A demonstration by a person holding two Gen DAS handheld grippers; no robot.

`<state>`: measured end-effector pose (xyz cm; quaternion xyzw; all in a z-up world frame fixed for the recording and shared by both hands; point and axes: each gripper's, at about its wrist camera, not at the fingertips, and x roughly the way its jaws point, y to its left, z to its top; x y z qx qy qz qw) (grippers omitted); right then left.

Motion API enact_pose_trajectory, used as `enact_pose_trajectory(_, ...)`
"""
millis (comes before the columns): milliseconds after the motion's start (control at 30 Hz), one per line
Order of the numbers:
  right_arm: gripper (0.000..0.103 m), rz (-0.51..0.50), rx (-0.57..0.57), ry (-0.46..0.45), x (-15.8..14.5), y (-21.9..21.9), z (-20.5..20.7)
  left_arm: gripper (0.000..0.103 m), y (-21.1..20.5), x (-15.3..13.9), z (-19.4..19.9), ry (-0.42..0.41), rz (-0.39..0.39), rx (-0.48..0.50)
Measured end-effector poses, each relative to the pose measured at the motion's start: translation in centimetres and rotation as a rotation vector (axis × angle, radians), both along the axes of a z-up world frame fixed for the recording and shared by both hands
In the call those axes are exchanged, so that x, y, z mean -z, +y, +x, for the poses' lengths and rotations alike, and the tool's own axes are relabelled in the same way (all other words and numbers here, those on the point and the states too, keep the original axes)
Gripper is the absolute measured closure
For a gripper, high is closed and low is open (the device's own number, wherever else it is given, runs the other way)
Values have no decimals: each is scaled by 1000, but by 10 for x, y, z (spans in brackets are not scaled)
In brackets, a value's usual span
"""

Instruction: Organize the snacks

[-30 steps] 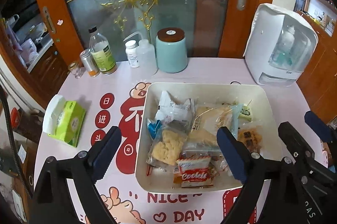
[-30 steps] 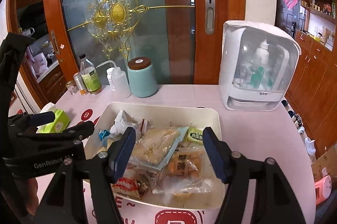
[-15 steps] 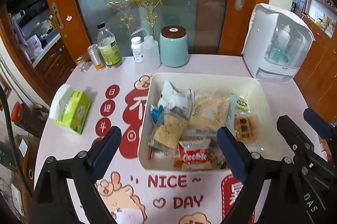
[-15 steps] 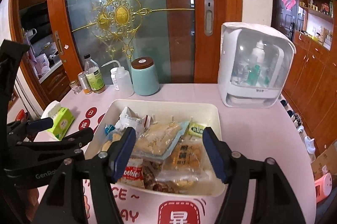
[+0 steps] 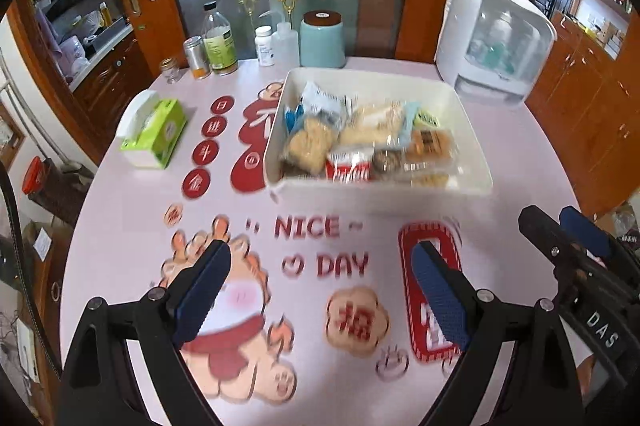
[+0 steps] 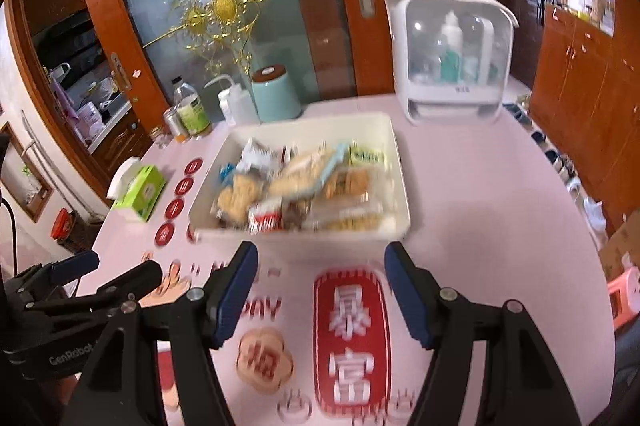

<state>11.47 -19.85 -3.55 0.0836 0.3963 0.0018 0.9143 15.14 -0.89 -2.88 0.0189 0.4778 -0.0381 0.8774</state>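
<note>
Left wrist view: both grippers have drawn back from the white bin [image 5: 472, 181] of snacks [image 5: 352, 141], which now sits well ahead of them on the table [image 5: 520, 145], suggesting the sorting is finished. The left gripper [image 5: 320, 290] and right gripper [image 6: 320, 290] hang near the bin's front rim, fingers wide, holding nothing.

On the pink printed surface [image 5: 520, 161] a green tissue box [image 5: 154, 133] lies at the left, while a teal ceramic jar with a brown lid [image 5: 322, 38], several bottles [image 5: 218, 43] and a white domed plastic cabinet [image 5: 496, 37] line the far edge.
</note>
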Motion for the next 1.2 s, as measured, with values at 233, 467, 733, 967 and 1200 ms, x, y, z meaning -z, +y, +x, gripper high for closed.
enact_pose_trajectory(233,36,-7,-42,7,-11,-1,-57,12,3,-14,-74,-10,25,0)
enact_pose_trajectory(467,36,-12,-105,4,-26,3,-107,11,0,-32,-128,-23,34,-21)
enact_pose_trajectory(733,36,0,-135,-13,-39,8,-126,11,0,-28,-155,5,19,-39)
enact_pose_trajectory(967,36,-27,-111,-19,-42,12,-126,11,-3,-21,-151,24,4,-27)
enact_pose_trajectory(1200,36,-44,-85,7,-37,19,-117,11,-7,-26,-136,4,36,16)
